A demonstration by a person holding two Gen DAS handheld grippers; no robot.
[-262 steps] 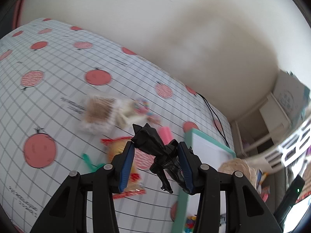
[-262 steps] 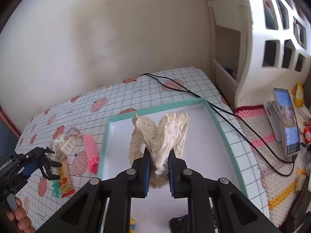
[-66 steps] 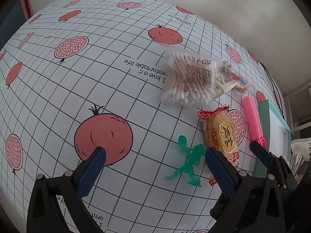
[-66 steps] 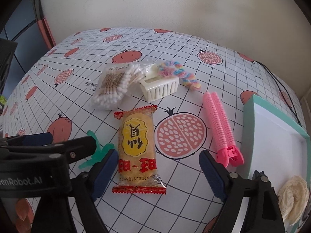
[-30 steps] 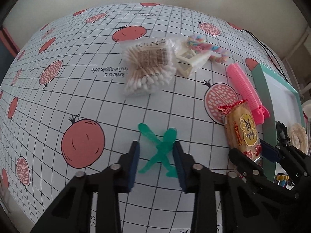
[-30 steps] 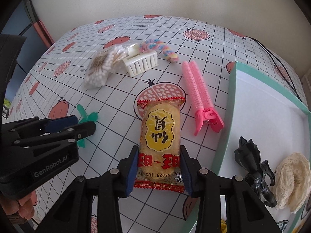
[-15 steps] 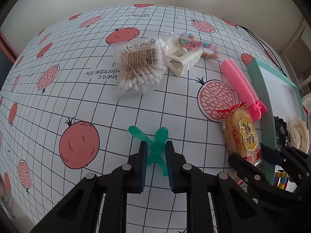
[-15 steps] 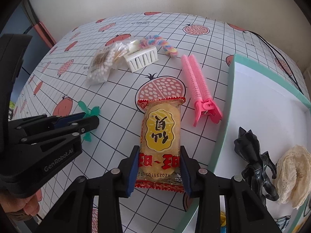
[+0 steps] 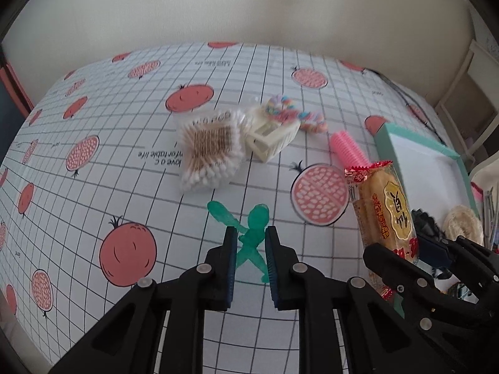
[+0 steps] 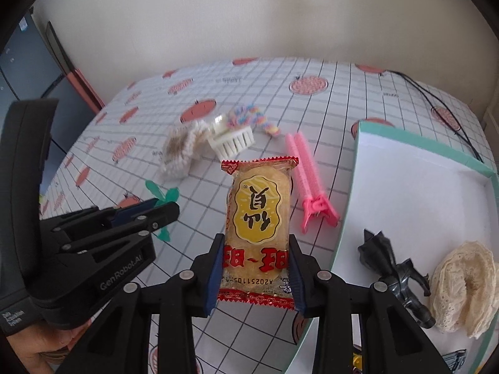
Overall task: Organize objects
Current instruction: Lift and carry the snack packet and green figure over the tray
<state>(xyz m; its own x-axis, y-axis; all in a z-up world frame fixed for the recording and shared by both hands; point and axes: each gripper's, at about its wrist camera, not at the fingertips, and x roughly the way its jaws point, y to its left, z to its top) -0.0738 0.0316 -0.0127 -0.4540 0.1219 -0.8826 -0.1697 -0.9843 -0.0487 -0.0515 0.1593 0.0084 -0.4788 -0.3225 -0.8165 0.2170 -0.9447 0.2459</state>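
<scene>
in the left wrist view the left gripper [image 9: 250, 251] is clamped on a green plastic figure [image 9: 249, 233], its two blue-padded fingers pressing the figure's middle from either side while the head and one arm stick out ahead of the tips over the tabletop [image 9: 93, 187], which is covered in a grid cloth printed with pomegranates. beyond it lie a bag of cotton swabs [image 9: 210, 152], a cream claw clip [image 9: 271, 138] just beside the bag, a pastel twisted hair tie [image 9: 296, 113] touching the clip, and a pink hair roller clip [image 9: 347, 149]. at the right edge the other gripper holds a yellow snack packet [image 9: 385, 208], with a teal-rimmed tray [image 9: 418, 141] behind it. in the right wrist view the right gripper [image 10: 256, 268] is closed on the lower end of the snack packet [image 10: 260, 215], which stands raised above the tabletop [image 10: 327, 93]. the tray [image 10: 349, 193] sits to the right and holds a black figure [image 10: 393, 272] next to a cream lace scrunchie [image 10: 464, 283]. the pink hair roller clip [image 10: 307, 171] lies between packet and tray, and the left gripper [image 10: 170, 208] shows at the left with the green plastic figure [image 10: 163, 196] at its tips.
</scene>
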